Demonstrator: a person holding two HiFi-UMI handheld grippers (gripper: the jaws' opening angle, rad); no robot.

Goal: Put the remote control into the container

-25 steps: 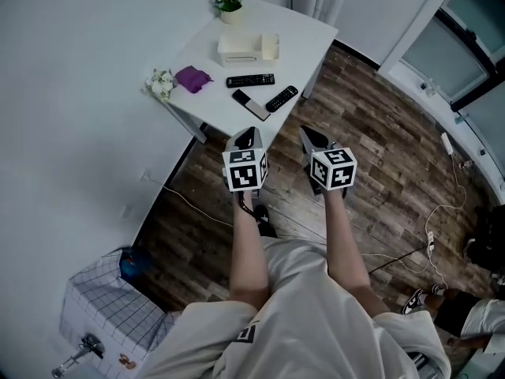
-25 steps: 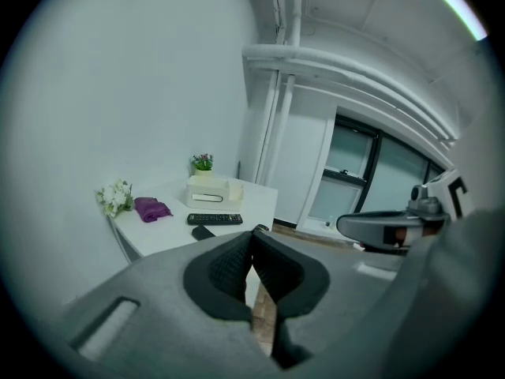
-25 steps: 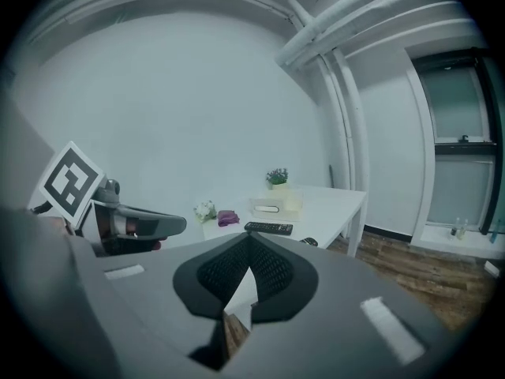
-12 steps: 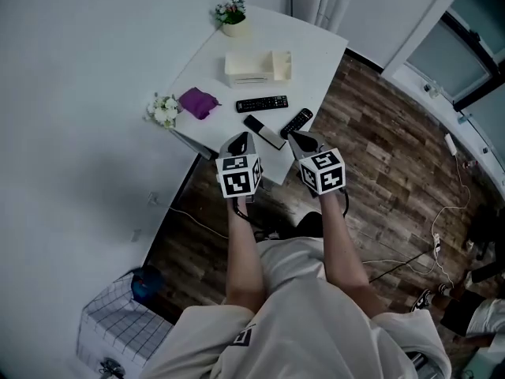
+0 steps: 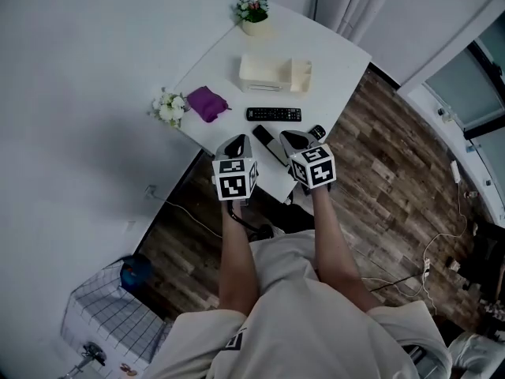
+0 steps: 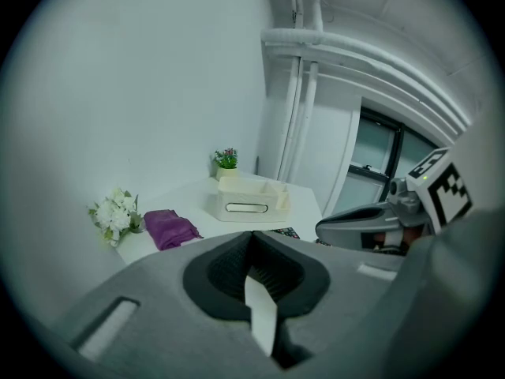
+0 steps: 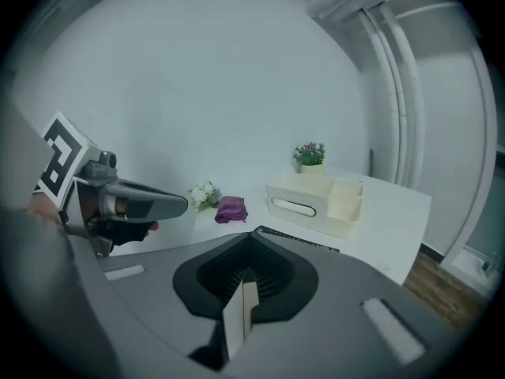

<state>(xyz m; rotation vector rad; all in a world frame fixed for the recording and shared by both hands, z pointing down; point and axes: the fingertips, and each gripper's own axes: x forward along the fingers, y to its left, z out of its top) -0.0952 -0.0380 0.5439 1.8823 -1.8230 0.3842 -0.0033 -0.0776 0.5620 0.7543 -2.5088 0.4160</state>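
My left fingers (image 6: 260, 316) and right fingers (image 7: 234, 320) both clenched empty; remote (image 5: 273, 114) ahead looks light, stiff, slick, so I'd pinch its narrow middle.

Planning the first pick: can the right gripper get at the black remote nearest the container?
Probably yes: nothing stands between the right gripper and that black remote, but its jaws are shut.

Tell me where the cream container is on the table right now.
In the head view the cream container sits on the white table's far half, between the potted plant behind it and the long black remote in front.
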